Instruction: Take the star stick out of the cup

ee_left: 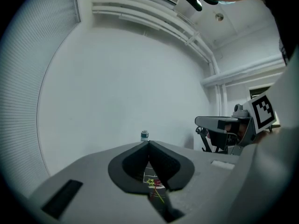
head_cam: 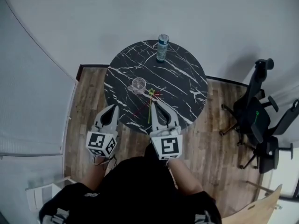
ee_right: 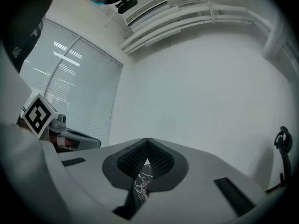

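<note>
The star stick lies flat on the black marble table, outside the cup: a yellow-green star with a green shaft running toward me. A thin red stick crosses beside it. The clear cup stands upright just left of the star. My right gripper is shut and empty, its tip right beside the star. My left gripper is shut and empty over the table's near-left edge. The left gripper view shows the star through the gap below its closed jaws. The right gripper shows only marble.
A teal-capped bottle stands at the table's far edge and shows in the left gripper view. Black office chairs stand to the right on the wood floor. White walls enclose the far side.
</note>
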`<state>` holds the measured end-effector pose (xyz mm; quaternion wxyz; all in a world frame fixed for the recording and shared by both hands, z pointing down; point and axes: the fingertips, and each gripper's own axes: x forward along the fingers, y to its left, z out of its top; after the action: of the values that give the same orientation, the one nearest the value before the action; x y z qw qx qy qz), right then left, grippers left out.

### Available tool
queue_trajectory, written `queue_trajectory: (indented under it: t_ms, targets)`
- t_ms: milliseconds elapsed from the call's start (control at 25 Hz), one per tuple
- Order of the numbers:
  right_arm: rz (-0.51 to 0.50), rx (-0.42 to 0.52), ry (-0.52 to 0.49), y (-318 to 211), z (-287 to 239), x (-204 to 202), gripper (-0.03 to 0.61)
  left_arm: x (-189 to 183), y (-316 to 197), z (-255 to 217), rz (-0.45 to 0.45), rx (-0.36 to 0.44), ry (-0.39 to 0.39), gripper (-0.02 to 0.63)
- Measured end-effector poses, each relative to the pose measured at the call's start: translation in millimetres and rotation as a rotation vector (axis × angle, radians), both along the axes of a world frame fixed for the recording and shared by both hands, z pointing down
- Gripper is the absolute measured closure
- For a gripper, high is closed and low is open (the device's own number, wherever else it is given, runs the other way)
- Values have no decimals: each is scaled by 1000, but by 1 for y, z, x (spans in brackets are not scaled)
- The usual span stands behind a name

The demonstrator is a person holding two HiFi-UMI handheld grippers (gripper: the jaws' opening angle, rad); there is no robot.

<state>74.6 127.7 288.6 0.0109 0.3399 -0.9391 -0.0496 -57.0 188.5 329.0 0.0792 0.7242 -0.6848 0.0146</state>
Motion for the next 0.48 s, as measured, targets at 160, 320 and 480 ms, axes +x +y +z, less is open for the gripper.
queue_trajectory:
  t_ms: [160,320,480]
  targets:
    - [3,6,-10,0,-13,-2,582,3,-2,-24,7,57,-22,615]
    - [0,36,-31,-3,-28,-1,581,0,-6,-34,0,87,-22,615]
    - [-2,16,-23,-3,-26,-1,583,-1,-7,-35,6,77,-21,615]
